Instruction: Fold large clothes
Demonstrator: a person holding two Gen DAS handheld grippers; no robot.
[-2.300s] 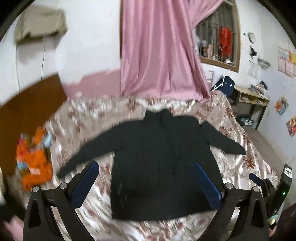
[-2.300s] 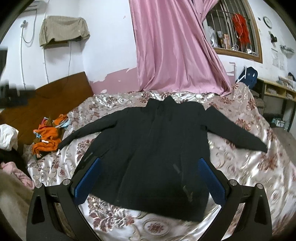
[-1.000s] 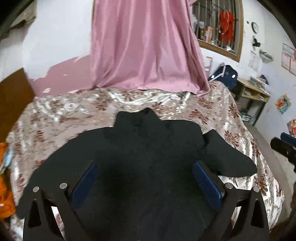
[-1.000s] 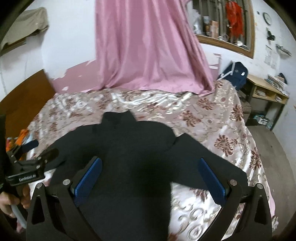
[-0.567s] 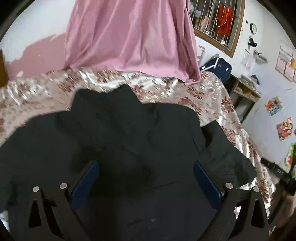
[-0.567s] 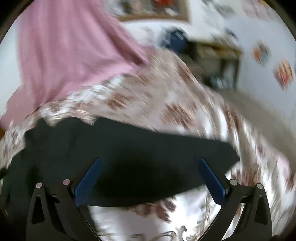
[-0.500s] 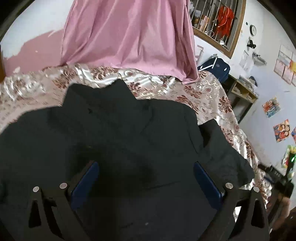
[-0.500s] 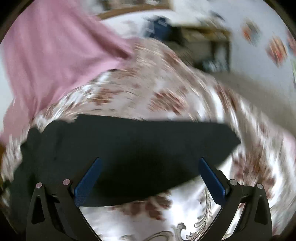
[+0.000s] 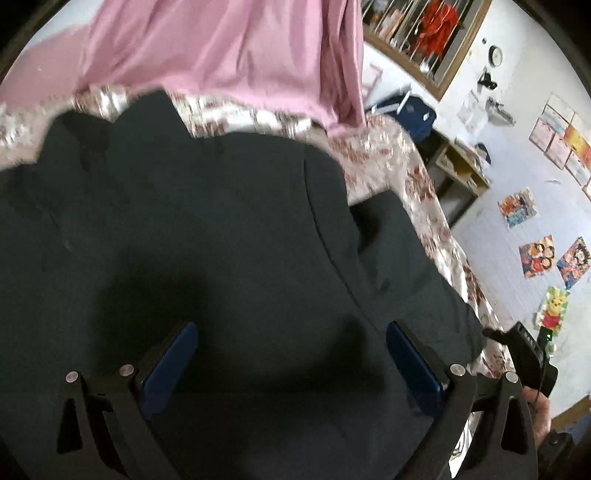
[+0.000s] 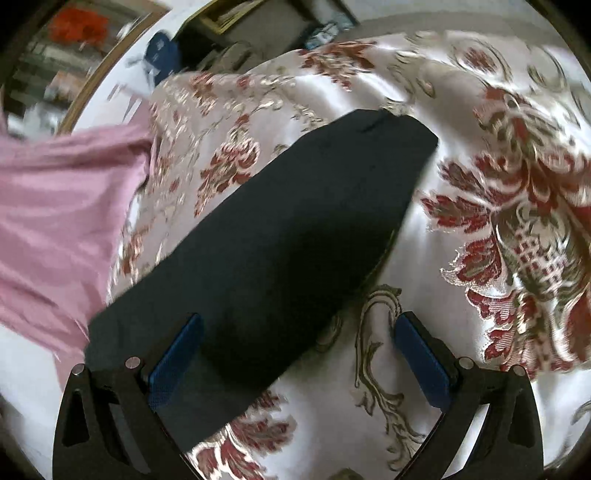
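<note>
A large black jacket lies spread flat on a floral satin bedspread. My left gripper is open and hovers low over the jacket's body, near its right side seam. My right gripper is open over the jacket's right sleeve, which lies flat and runs up to its cuff. The left blue pad is over the sleeve, the right one over the bedspread. The right gripper's body also shows in the left wrist view by the sleeve end.
A pink curtain hangs behind the bed's far edge. A desk with a blue bag stands past the bed's right side, below a barred window. Posters hang on the right wall.
Both grippers have moved in closer and lower over the jacket. The right gripper has swung right along the sleeve toward its cuff. Both stay open.
</note>
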